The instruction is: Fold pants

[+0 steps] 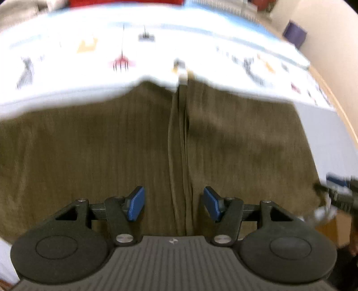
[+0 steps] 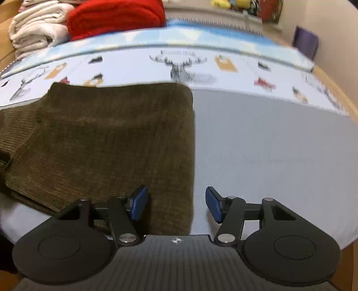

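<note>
Olive-brown corduroy pants (image 1: 111, 143) lie flat on a bed, with a vertical fold or seam (image 1: 179, 145) down the middle in the left wrist view. My left gripper (image 1: 174, 204) is open and empty, hovering over that seam. In the right wrist view the pants (image 2: 111, 138) appear folded, with a straight right edge. My right gripper (image 2: 176, 204) is open and empty, straddling that right edge near its near corner. The right gripper also shows blurred at the far right of the left wrist view (image 1: 340, 190).
The bed has a grey sheet (image 2: 268, 145) and a white printed cover (image 2: 223, 71) behind the pants. A red blanket (image 2: 116, 15) and white towels (image 2: 38, 24) are stacked at the back left. A wooden bed frame (image 2: 335, 87) curves along the right.
</note>
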